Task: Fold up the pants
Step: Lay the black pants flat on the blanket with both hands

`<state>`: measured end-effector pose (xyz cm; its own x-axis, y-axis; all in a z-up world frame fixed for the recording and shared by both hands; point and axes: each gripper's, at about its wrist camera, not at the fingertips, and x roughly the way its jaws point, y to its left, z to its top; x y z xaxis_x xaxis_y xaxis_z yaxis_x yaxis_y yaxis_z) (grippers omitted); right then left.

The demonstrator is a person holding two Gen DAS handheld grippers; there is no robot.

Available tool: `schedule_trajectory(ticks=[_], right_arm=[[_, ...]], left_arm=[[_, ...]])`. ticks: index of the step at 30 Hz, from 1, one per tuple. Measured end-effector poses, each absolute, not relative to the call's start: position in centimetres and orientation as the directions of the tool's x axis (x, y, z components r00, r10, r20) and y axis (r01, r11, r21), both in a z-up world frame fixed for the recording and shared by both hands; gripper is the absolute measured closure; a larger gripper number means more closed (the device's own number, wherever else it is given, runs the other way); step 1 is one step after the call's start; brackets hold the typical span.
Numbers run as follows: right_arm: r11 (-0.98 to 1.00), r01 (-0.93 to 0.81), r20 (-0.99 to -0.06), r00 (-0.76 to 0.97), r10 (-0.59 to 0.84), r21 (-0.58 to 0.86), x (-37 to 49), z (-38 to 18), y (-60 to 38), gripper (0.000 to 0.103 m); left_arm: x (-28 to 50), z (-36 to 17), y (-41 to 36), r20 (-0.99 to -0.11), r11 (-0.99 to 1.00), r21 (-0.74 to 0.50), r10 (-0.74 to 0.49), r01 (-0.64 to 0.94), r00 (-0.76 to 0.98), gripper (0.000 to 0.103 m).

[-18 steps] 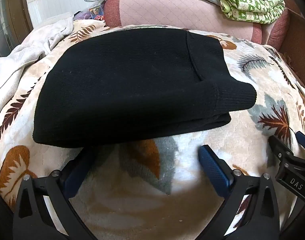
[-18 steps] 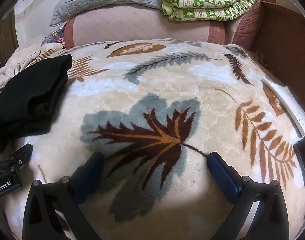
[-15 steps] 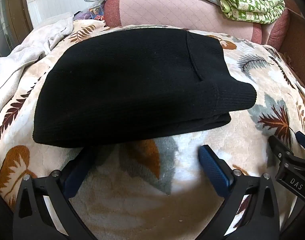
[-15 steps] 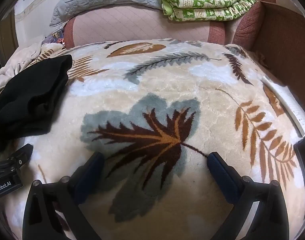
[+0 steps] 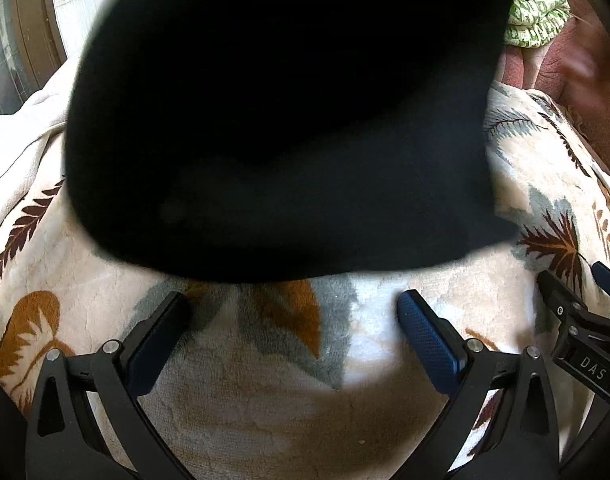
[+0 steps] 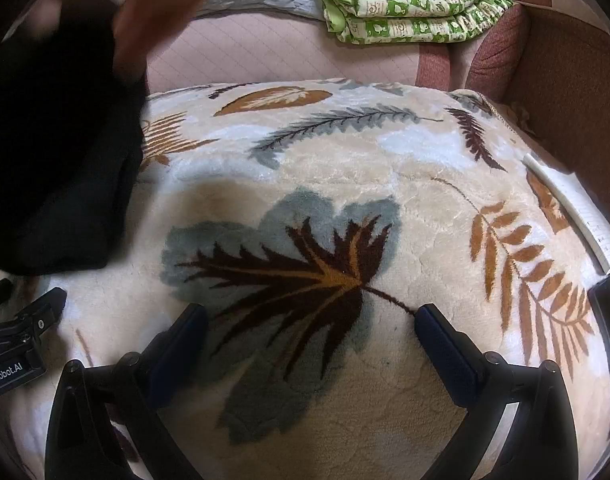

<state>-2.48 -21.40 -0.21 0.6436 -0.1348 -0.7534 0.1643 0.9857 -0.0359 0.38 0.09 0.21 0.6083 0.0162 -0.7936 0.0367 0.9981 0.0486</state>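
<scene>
The black folded pants are lifted off the leaf-patterned blanket and blurred, filling the upper part of the left wrist view. They also show at the left of the right wrist view, held by a bare hand. My left gripper is open and empty, resting low on the blanket just in front of the pants. My right gripper is open and empty over the blanket, to the right of the pants.
A folded green-and-white quilt lies on the pink sofa back. A brown armrest bounds the right. A white cloth lies left. The other gripper's body shows at each view's edge.
A bare hand has come in and lifted the folded black pants up off the blanket. Both grippers have stayed where they were, open.
</scene>
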Motion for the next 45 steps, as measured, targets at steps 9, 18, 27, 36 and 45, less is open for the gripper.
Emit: schedule_trajectory(ticks=[9, 18, 27, 36, 45], right_arm=[[0.986, 0.165, -0.752, 0.645, -0.136, -0.037, -2.39, -0.17, -21.39, 0.001], [0.986, 0.164, -0.753, 0.644, -0.135, -0.036, -2.49, -0.30, -21.39, 0.001], [0.986, 0.164, -0.755, 0.641, -0.137, -0.039, -2.45, -0.24, -21.44, 0.001], [0.986, 0.165, -0.754, 0.642, -0.137, -0.038, -2.63, -0.24, -21.42, 0.001], [0.985, 0.165, -0.757, 0.637, -0.148, -0.054, -2.61, -0.27, -21.34, 0.001]], left_arm=[[0.33, 0.24, -0.13, -0.793, 0.998, 0.050, 0.017, 0.037, 0.609, 0.000], [0.43, 0.17, -0.33, -0.792, 0.998, 0.050, 0.018, 0.036, 0.610, 0.000], [0.36, 0.05, -0.05, -0.794, 0.998, 0.050, 0.018, 0.036, 0.607, 0.000], [0.34, 0.07, -0.26, -0.792, 0.998, 0.047, 0.015, 0.036, 0.610, 0.000], [0.15, 0.23, -0.34, -0.804, 0.997, 0.064, 0.028, 0.040, 0.594, 0.000]])
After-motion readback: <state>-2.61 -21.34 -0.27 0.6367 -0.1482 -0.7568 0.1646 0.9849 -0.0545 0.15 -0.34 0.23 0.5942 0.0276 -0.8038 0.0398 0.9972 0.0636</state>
